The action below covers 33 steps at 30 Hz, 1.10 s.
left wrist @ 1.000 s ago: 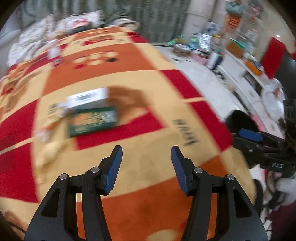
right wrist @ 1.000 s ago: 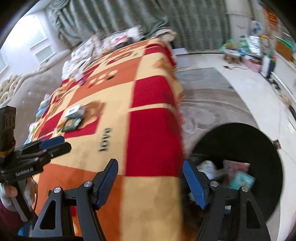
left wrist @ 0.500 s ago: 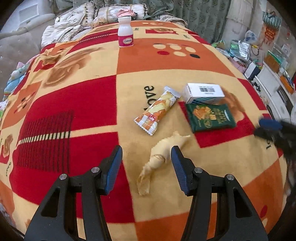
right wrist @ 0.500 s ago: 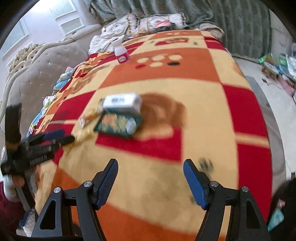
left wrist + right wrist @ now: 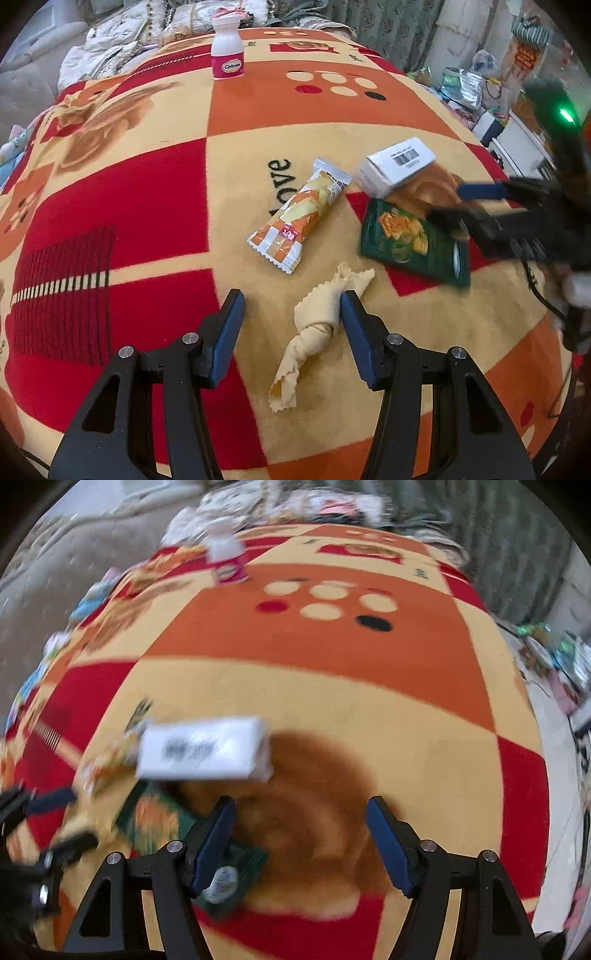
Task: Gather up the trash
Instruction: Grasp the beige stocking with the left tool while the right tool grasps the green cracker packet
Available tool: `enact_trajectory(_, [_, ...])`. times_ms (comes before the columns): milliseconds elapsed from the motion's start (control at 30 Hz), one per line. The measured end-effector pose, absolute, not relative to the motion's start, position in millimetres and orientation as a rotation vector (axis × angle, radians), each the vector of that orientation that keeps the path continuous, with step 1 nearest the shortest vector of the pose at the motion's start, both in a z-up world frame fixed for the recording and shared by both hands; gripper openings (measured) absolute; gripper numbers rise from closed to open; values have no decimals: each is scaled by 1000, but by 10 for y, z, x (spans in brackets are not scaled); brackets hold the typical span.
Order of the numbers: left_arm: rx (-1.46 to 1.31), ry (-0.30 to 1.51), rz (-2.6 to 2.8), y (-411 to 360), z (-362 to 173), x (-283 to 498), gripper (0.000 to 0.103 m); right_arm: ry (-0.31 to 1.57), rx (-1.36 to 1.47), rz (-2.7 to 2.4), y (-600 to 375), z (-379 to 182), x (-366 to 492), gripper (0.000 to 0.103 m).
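Your left claw (image 5: pixel 291 314) gapes wide around the twisted wrapper (image 5: pixel 314 325), lower centre. Lower it, then pinch the knot squarely. Your right claw (image 5: pixel 299 827), wide too, nears the green packet (image 5: pixel 225 871).

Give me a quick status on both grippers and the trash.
Left gripper open, straddling twisted yellow wrapper. Right gripper open, empty, over green snack packet. Orange snack bar and white box uncollected. Nothing blocking.

Patterned blanket (image 5: pixel 147 206) bears wrappers (image 5: pixel 299 218), box (image 5: pixel 397 166), bottle (image 5: pixel 227 51).
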<state>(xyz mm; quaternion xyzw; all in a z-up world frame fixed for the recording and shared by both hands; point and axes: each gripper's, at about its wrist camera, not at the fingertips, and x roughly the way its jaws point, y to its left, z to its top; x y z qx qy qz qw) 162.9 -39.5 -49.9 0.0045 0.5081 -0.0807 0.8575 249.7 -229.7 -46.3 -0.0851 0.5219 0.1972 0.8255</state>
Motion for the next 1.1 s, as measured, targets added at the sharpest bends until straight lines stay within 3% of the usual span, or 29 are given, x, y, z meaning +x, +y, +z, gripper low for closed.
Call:
enact_trajectory(67, [12,1071,-181,-360,-478,1600,23,1131,-203,476,-2294,-451,2325,71])
enact_trajectory(133, [4,1081,-189,-304,-457,1571,17,1128,-232,502,-2321,-427,2151,71])
enact_trajectory(500, [-47,1029,-133,-147,-285,1368,16,1069,-145,656,-1895,-385,1941,70])
enact_trajectory(633, [-31,1016,-117,-181,-270,1280,16,1008,-233,606,-1707,-438,1832,39])
enact_trajectory(1100, [-27,975,-190,-576,-107,1099,16,949,-170,593,-2229,-153,1356,38])
